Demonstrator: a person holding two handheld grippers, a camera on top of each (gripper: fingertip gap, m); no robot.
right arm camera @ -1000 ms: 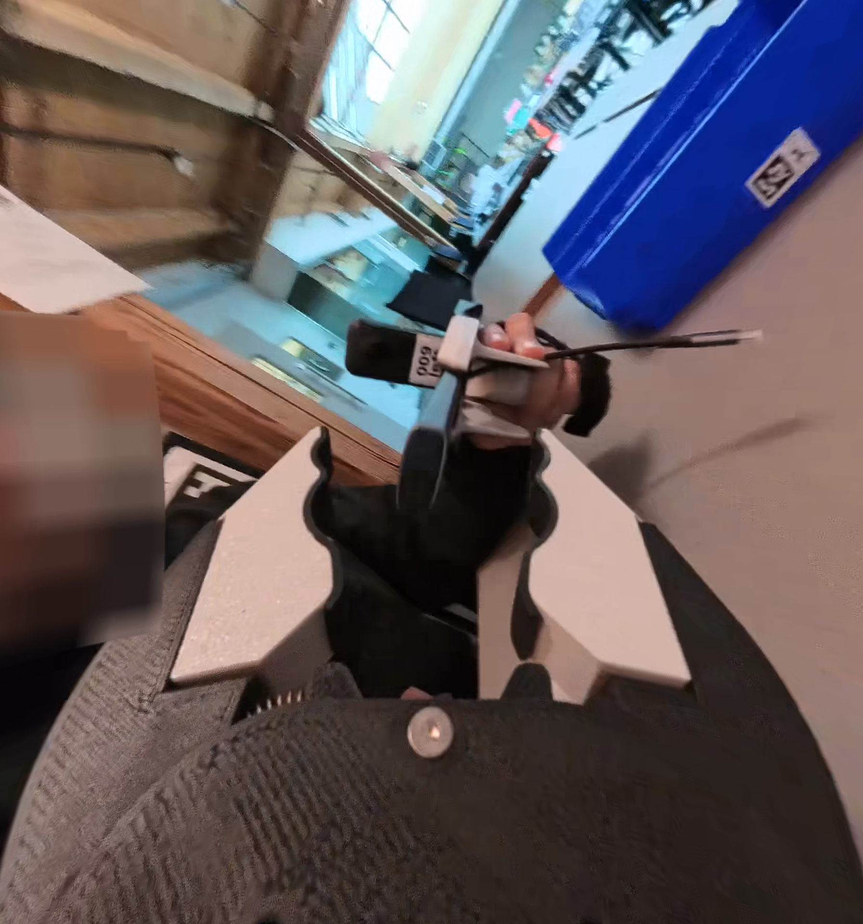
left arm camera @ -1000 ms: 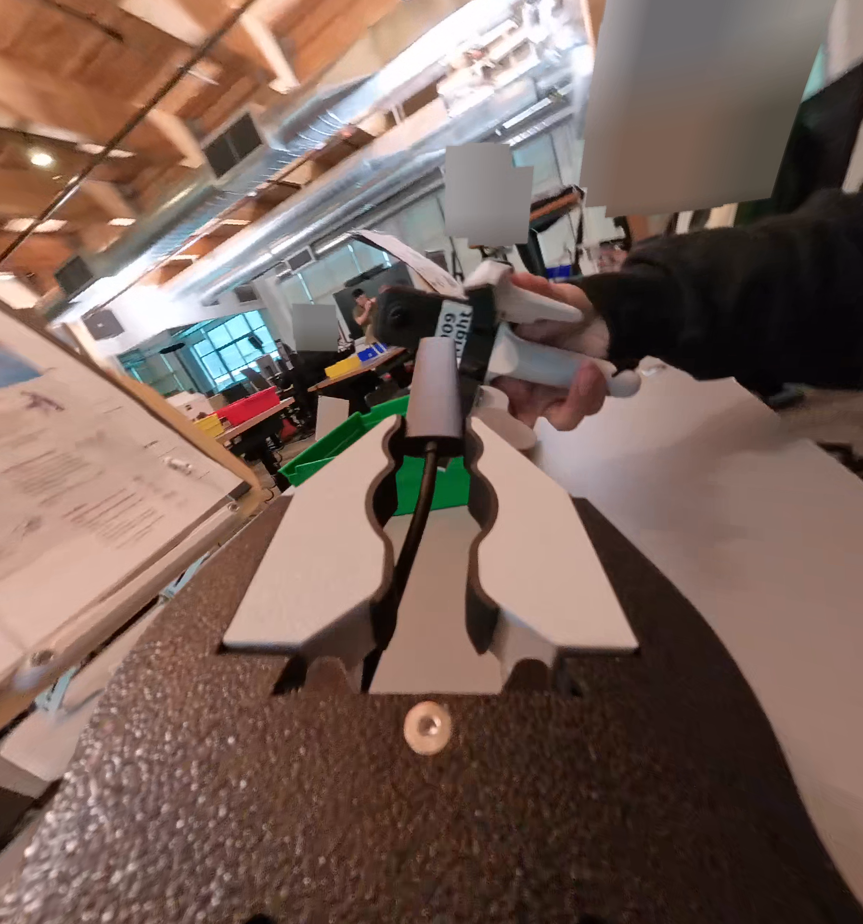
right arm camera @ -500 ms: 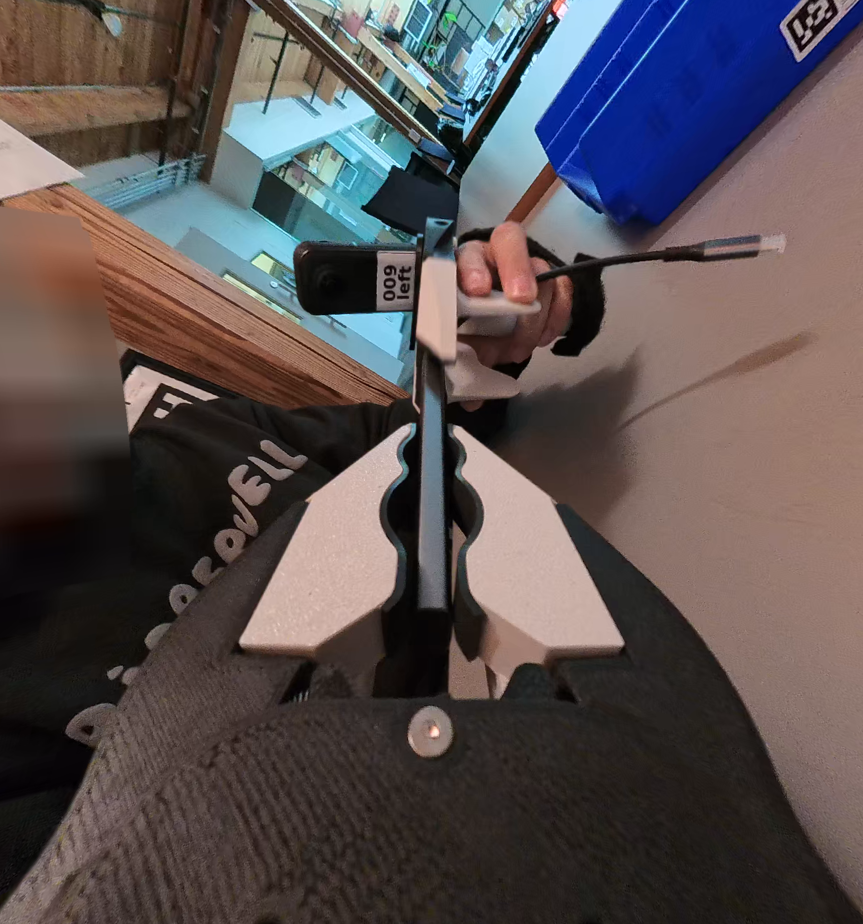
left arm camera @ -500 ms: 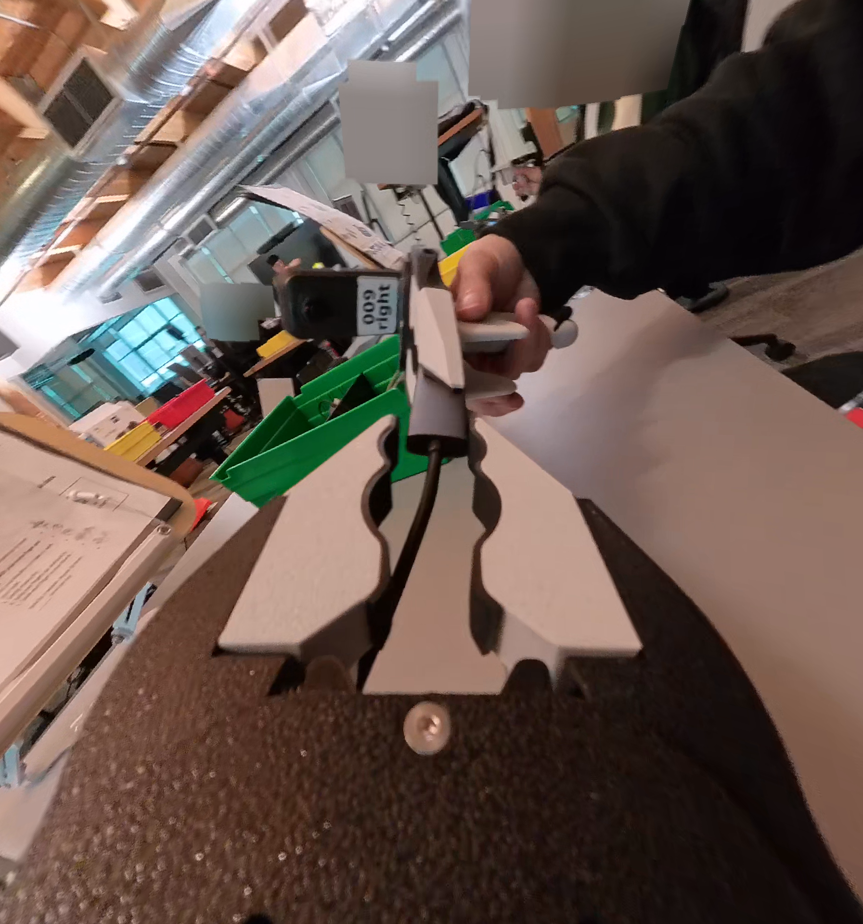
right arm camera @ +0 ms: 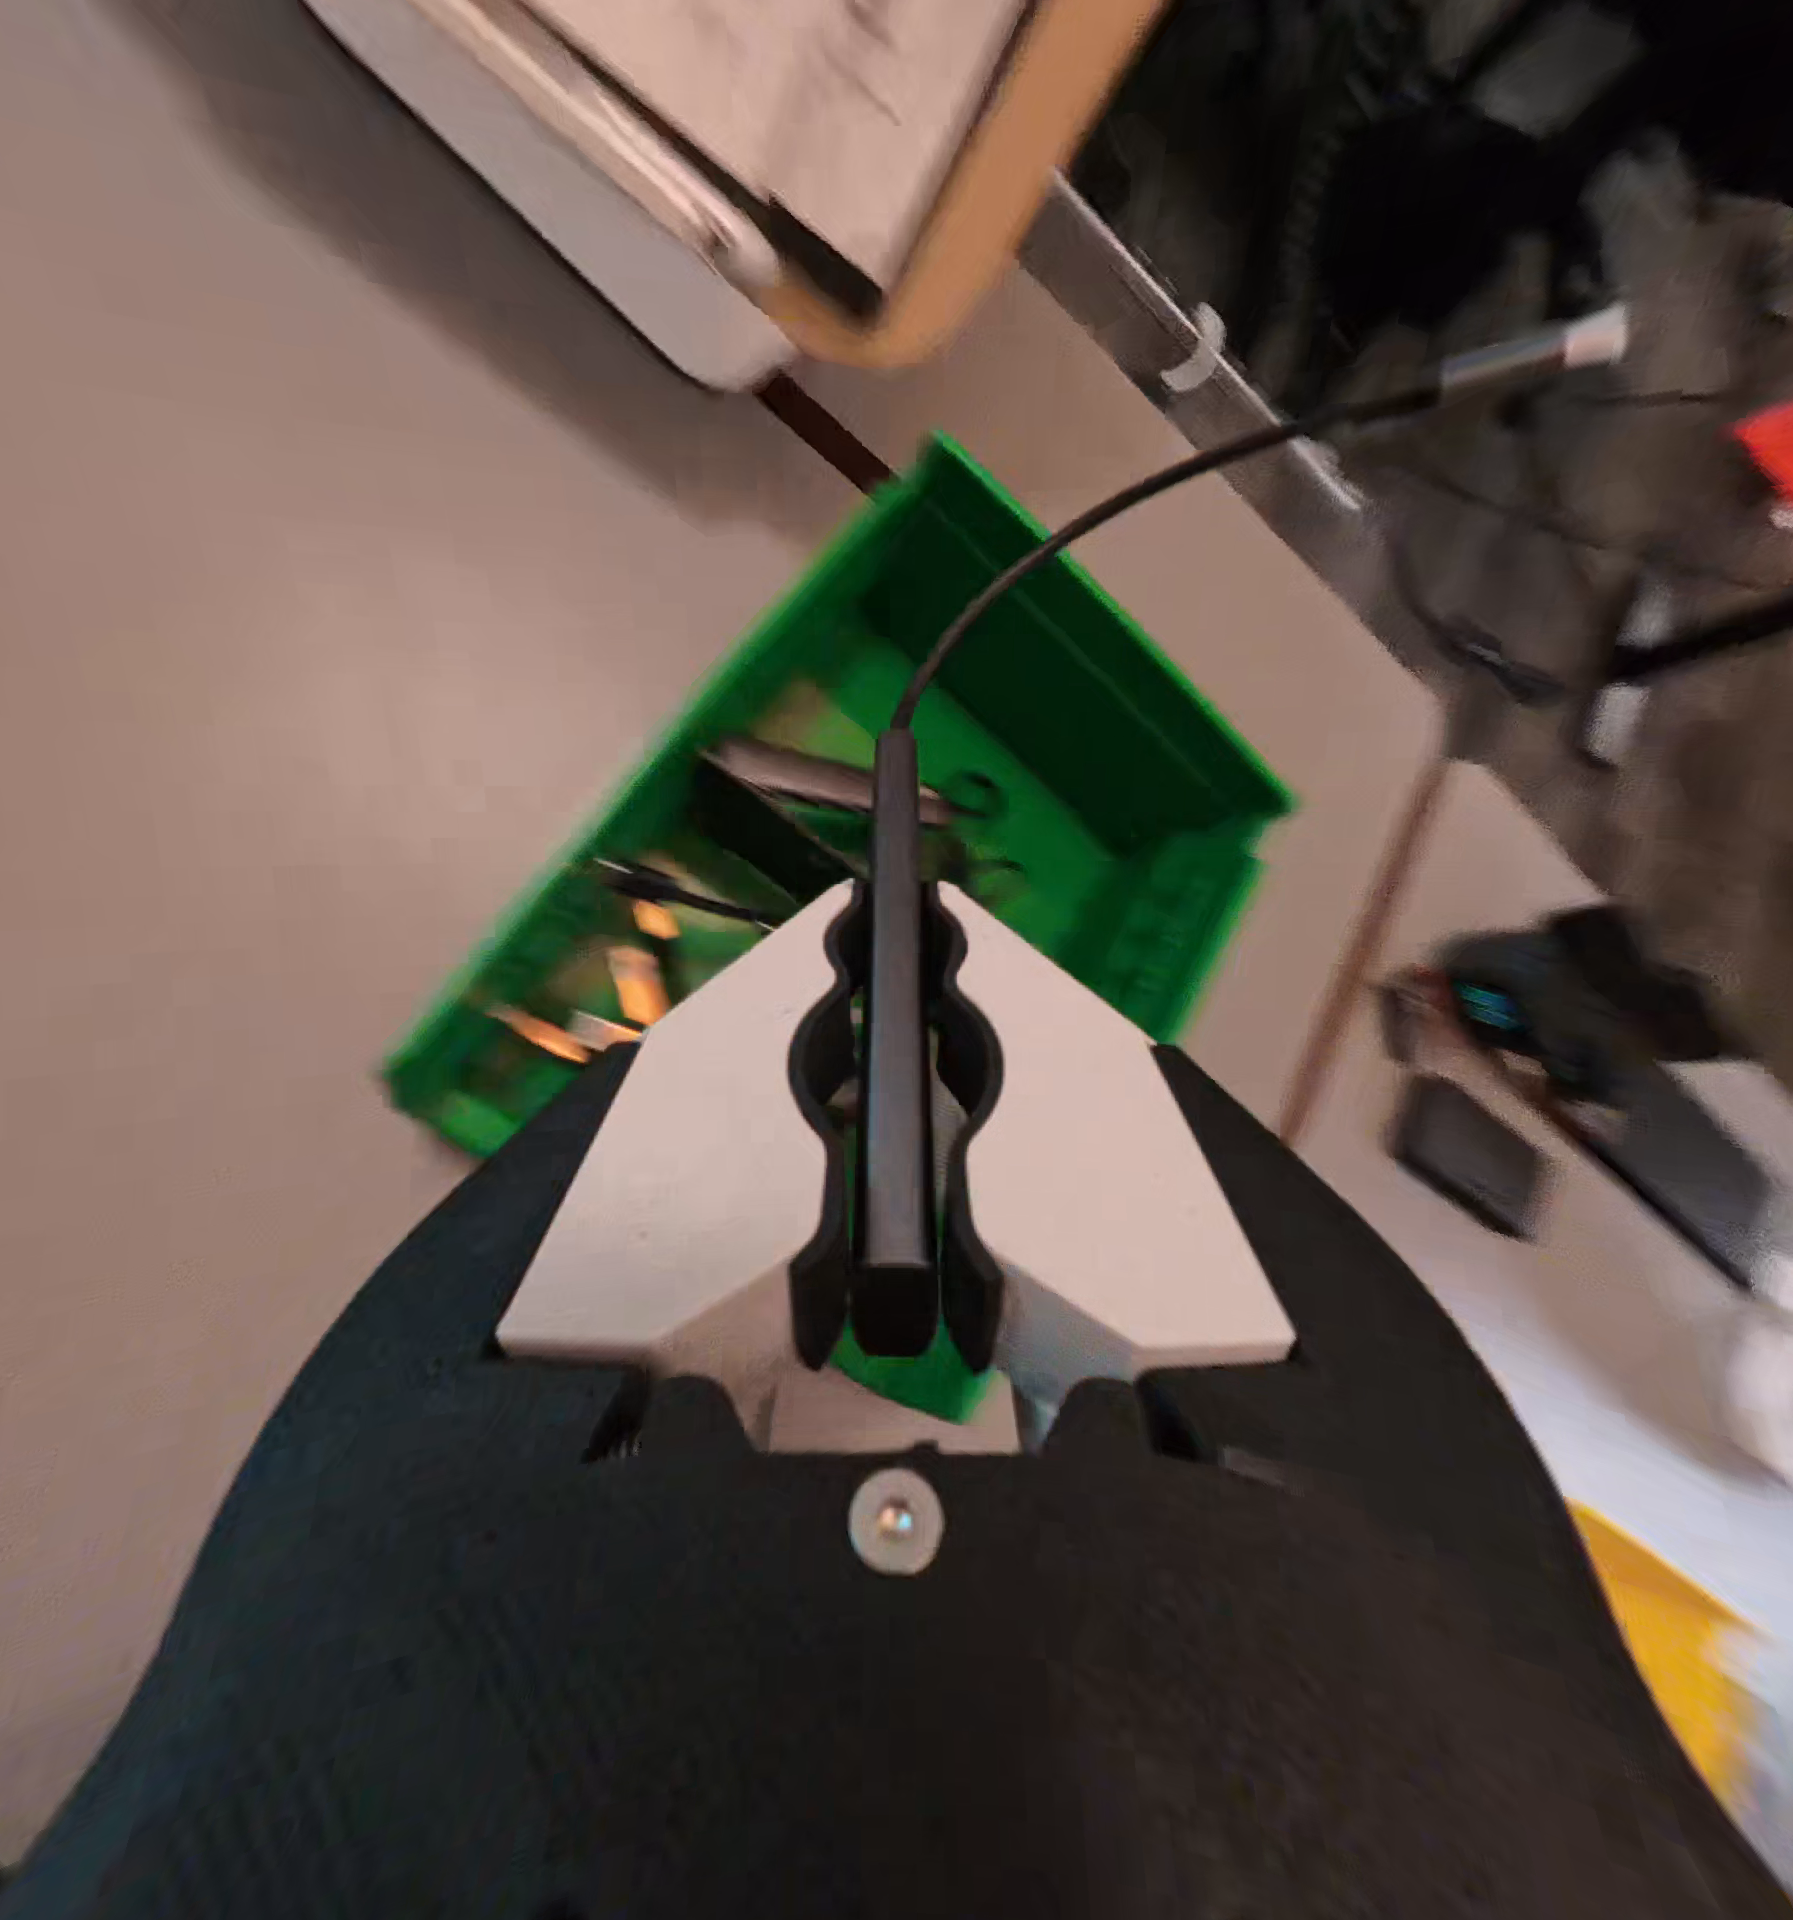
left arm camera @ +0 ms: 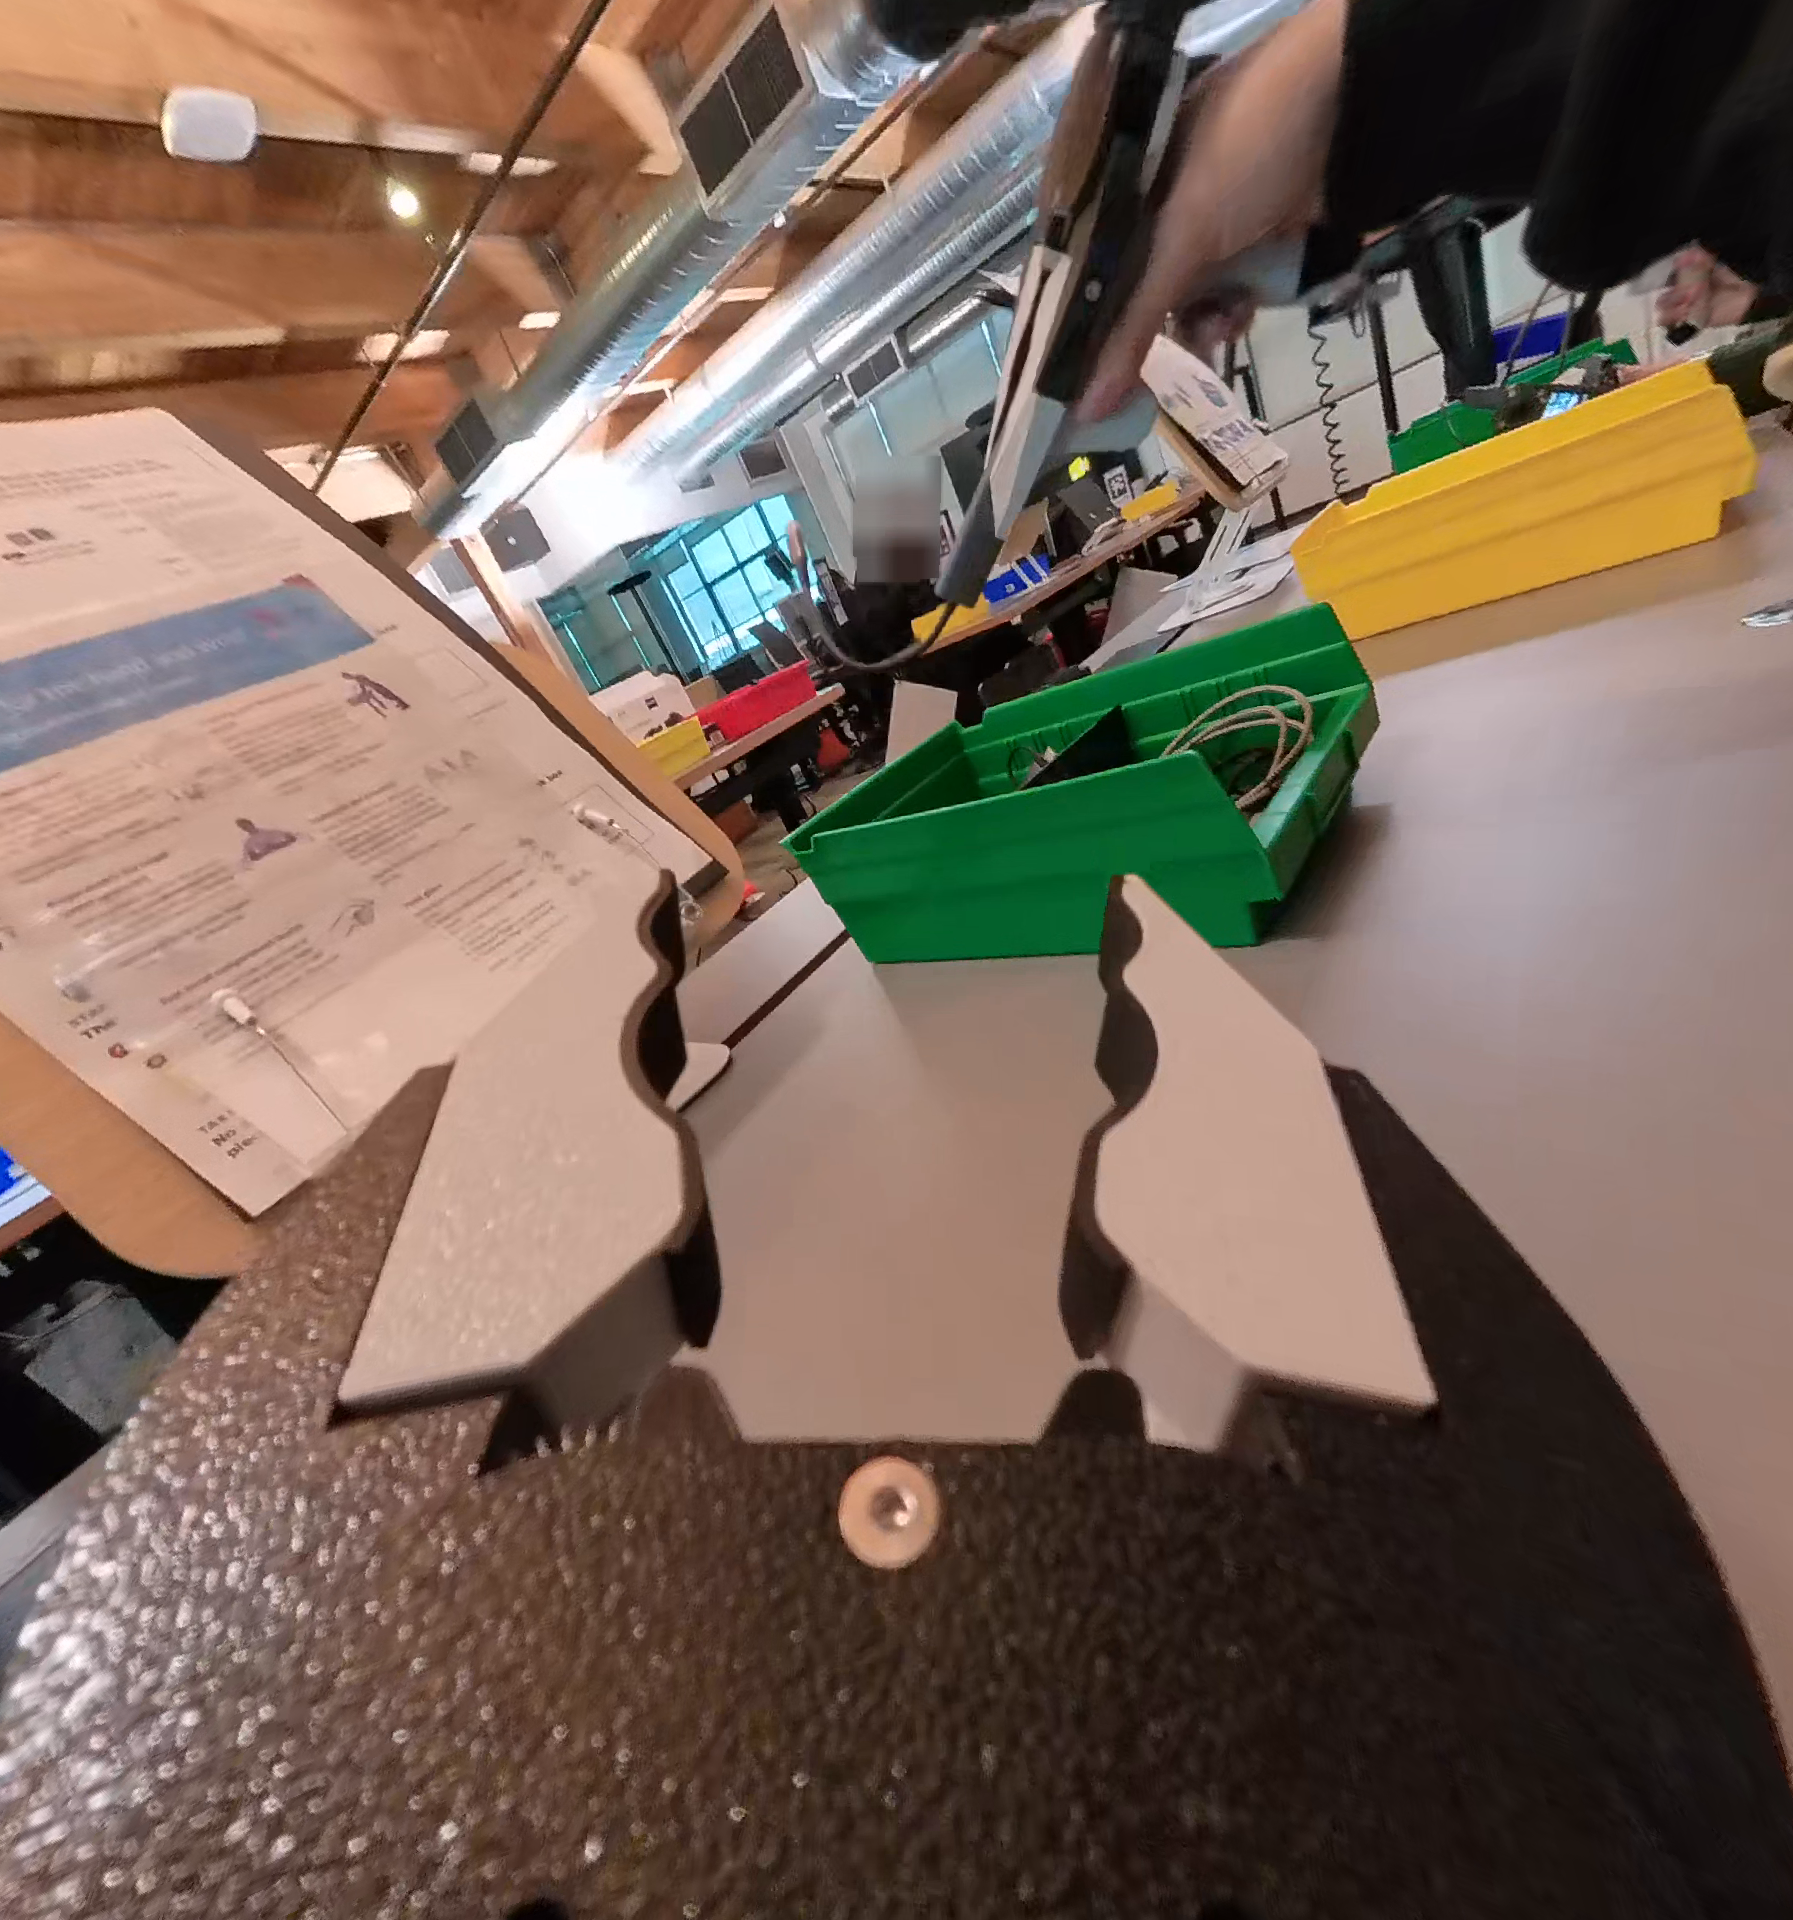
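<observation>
**Right tool has the adapter, green bin straight ahead**

Right tool (right arm camera: 887, 1049): jaws closed down on a slim black adapter (right arm camera: 892, 1039), gripped along its flat sides. Adapter's long axis runs w/ the fingers, pointing fwd; its thin cable (right arm camera: 1058, 540) leaves the far end, arcs up and right to a metal plug (right arm camera: 1557, 348) hanging free in the air. Directly beyond the tips, lower down: the green bin (right arm camera: 1068, 686) on the bench (right arm camera: 196, 623), seen from above, its long axis diagonal across the view. Bin contents blurred; cables or small parts, can't tell which.

Left tool (left arm camera: 892, 1101): jaws wide apart, nothing between them, low over the bench. Same green bin (left arm camera: 1027, 873) lies ahead and slightly right, near but not touching; coiled cable (left arm camera: 1256, 743) in its far compartment. Tilted board w/ printed sheet (left arm camera: 217, 790) on the left, yellow bin (left arm camera: 1526, 499) further back right.

In the left view the right tool sits high at top, adapter dangling over the bin's far side. Right tool is the one above the bin; left is nearer at bench level.
</observation>
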